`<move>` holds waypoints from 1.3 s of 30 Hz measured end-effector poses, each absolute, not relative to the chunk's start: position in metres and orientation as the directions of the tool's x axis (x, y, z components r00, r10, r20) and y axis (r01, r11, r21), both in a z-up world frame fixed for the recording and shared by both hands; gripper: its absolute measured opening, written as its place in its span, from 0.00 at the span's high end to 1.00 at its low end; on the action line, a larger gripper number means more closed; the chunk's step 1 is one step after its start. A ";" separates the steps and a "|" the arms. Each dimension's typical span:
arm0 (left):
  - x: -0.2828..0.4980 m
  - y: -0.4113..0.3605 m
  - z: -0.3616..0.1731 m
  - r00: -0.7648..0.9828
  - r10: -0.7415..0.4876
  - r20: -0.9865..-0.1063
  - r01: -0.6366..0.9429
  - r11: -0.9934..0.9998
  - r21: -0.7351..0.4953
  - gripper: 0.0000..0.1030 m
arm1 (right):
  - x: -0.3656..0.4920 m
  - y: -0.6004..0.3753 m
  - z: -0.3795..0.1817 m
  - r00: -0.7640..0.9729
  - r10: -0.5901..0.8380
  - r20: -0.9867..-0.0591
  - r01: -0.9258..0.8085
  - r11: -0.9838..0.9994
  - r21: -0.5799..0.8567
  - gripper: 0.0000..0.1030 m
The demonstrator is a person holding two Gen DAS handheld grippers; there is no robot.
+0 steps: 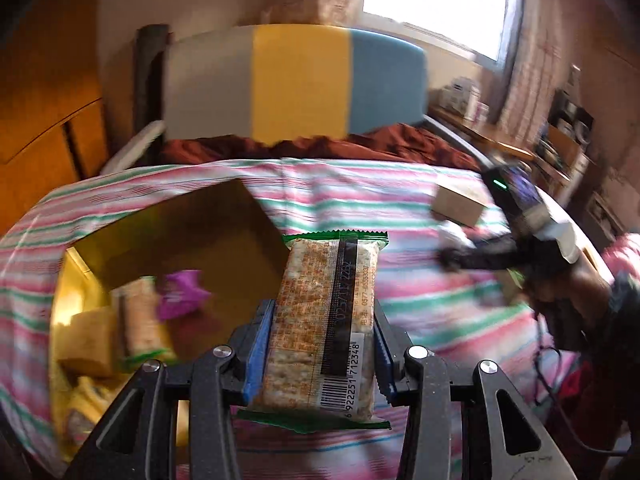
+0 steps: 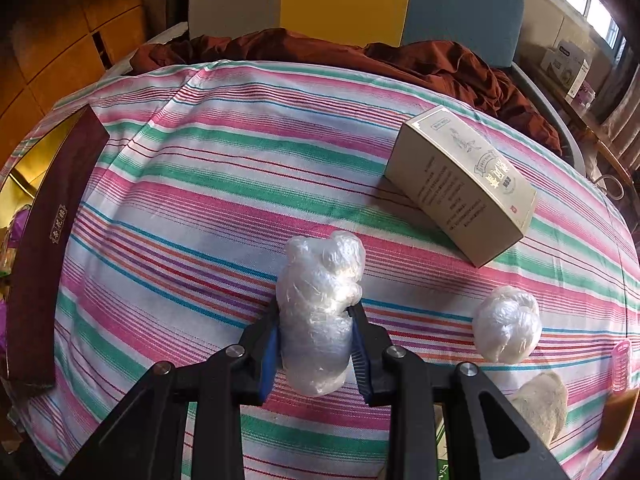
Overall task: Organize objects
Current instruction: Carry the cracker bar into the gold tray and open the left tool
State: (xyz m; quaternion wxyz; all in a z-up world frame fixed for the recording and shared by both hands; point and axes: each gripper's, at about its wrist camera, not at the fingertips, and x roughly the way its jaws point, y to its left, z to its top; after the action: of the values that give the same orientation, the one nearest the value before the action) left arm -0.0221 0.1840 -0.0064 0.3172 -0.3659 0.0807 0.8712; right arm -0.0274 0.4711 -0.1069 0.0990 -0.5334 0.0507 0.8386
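Left wrist view: the left gripper (image 1: 320,344) pinches a cracker packet (image 1: 326,328) by its long sides, jaws narrowed onto it, above the striped sheet (image 1: 420,280) and just right of the open box (image 1: 188,248), which already holds similar packets and a purple wrapper (image 1: 178,294). The glossy film is slick and the contents brittle; a loose hold might let it slide out short of the box, and a hard squeeze could crack the biscuits. Right wrist view: the right gripper (image 2: 318,344), almost fully closed, grips a white plastic-wrapped bundle (image 2: 320,312), soft, crinkled and lumpy, which may deform and slip through the pads. A second bundle (image 2: 507,322) and a rigid cream carton (image 2: 464,184) lie on the sheet, well apart from the box.
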 end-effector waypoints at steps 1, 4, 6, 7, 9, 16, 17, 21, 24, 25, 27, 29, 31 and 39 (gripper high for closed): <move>-0.035 0.172 -0.005 -0.549 0.470 -0.692 -0.571 -0.815 -0.100 0.56 | -0.028 0.471 -0.107 -0.411 0.115 -0.904 -0.220 -0.975 -0.025 0.70; -0.070 0.140 -0.009 -0.576 0.390 -0.718 -0.463 -0.880 -0.106 0.56 | -0.027 0.469 -0.107 -0.410 0.123 -0.904 -0.216 -0.976 -0.035 0.70; -0.088 0.125 -0.012 -0.587 0.337 -0.737 -0.408 -0.909 -0.091 0.56 | -0.027 0.469 -0.107 -0.410 0.121 -0.904 -0.216 -0.976 -0.033 0.70; -0.098 0.118 -0.015 -0.593 0.311 -0.743 -0.378 -0.922 -0.085 0.56 | -0.027 0.469 -0.107 -0.410 0.122 -0.904 -0.216 -0.976 -0.034 0.70; -0.117 0.109 -0.020 -0.588 0.261 -0.765 -0.341 -0.938 -0.058 0.56 | -0.028 0.469 -0.107 -0.409 0.124 -0.904 -0.214 -0.976 -0.037 0.70; -0.165 0.086 -0.035 -0.585 0.144 -0.798 -0.233 -0.972 -0.004 0.56 | -0.030 0.470 -0.109 -0.409 0.127 -0.904 -0.209 -0.977 -0.043 0.70; -0.169 0.087 -0.039 -0.587 0.124 -0.800 -0.230 -0.973 0.017 0.56 | -0.030 0.470 -0.109 -0.409 0.127 -0.904 -0.209 -0.977 -0.043 0.70; -0.181 0.079 -0.046 -0.572 0.101 -0.814 -0.206 -0.978 0.024 0.52 | -0.030 0.470 -0.109 -0.410 0.130 -0.903 -0.209 -0.977 -0.046 0.70; -0.179 0.074 -0.045 -0.583 0.089 -0.808 -0.185 -0.982 0.026 0.42 | -0.030 0.469 -0.109 -0.410 0.131 -0.903 -0.210 -0.977 -0.046 0.70; -0.177 0.073 -0.045 -0.586 0.089 -0.805 -0.182 -0.983 0.025 0.42 | -0.030 0.469 -0.109 -0.410 0.131 -0.903 -0.209 -0.977 -0.047 0.70; -0.171 0.073 -0.042 -0.599 0.092 -0.796 -0.187 -0.982 0.027 0.42 | -0.030 0.469 -0.109 -0.410 0.133 -0.902 -0.208 -0.977 -0.050 0.70; -0.161 0.072 -0.038 -0.615 0.097 -0.782 -0.191 -0.981 0.028 0.42 | -0.030 0.469 -0.109 -0.410 0.134 -0.902 -0.209 -0.977 -0.050 0.71; -0.151 0.071 -0.034 -0.632 0.105 -0.768 -0.194 -0.981 0.025 0.42 | -0.030 0.469 -0.109 -0.410 0.134 -0.902 -0.208 -0.977 -0.051 0.71; -0.104 0.072 -0.012 -0.693 0.158 -0.703 -0.223 -0.975 0.001 0.40 | -0.030 0.461 -0.107 -0.407 0.128 -0.904 -0.186 -0.981 -0.056 0.71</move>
State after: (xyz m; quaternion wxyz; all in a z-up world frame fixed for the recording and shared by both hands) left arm -0.1035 0.0720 -0.0118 0.1036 -0.3776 0.0431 0.9192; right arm -0.0297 0.4614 -0.1072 0.0936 -0.5363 0.0267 0.8384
